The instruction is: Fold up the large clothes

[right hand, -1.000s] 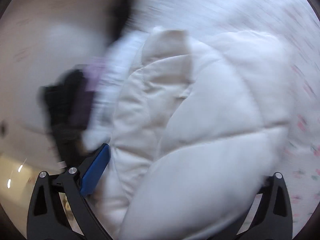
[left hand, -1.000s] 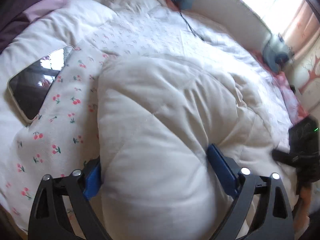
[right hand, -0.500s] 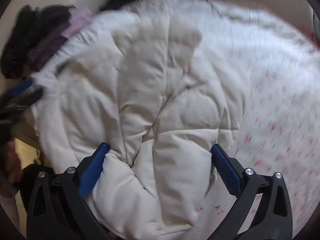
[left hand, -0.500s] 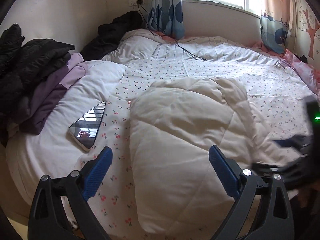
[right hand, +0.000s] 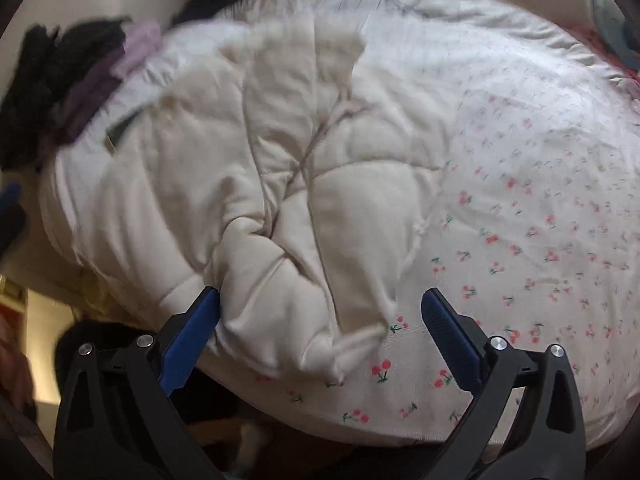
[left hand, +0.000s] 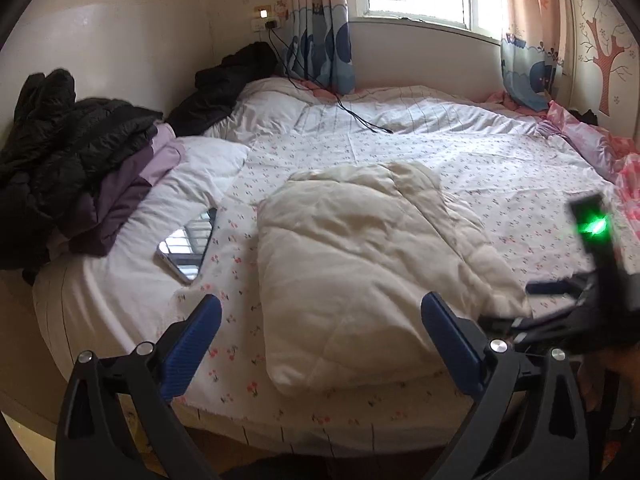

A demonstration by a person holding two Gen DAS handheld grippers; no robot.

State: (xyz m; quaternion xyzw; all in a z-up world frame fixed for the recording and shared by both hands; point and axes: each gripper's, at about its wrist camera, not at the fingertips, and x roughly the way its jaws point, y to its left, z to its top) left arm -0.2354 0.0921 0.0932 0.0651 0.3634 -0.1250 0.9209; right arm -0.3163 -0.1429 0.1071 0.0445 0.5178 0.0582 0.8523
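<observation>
A cream quilted padded garment [left hand: 360,256] lies folded into a rough rectangle on the cherry-print bed sheet [left hand: 500,184], near the bed's front edge. My left gripper [left hand: 320,332] is open and empty, held back from the bed with the garment's near end between and beyond its fingers. My right gripper [right hand: 320,316] is open just above the garment's near corner [right hand: 304,288]; its left finger [right hand: 192,328] is against the fabric. The garment fills the middle of the right wrist view [right hand: 280,168]. The right gripper shows at the right edge of the left wrist view [left hand: 580,300].
A phone [left hand: 188,246] lies screen-up on the bed left of the garment. Black and purple clothes [left hand: 76,168] are piled at the bed's left end. A black cable [left hand: 352,112] runs across the far bedding. Window and curtains stand behind.
My left gripper pulled back and up from the garment, so the whole bed shows. My right gripper has let the garment go and drawn back to its near corner.
</observation>
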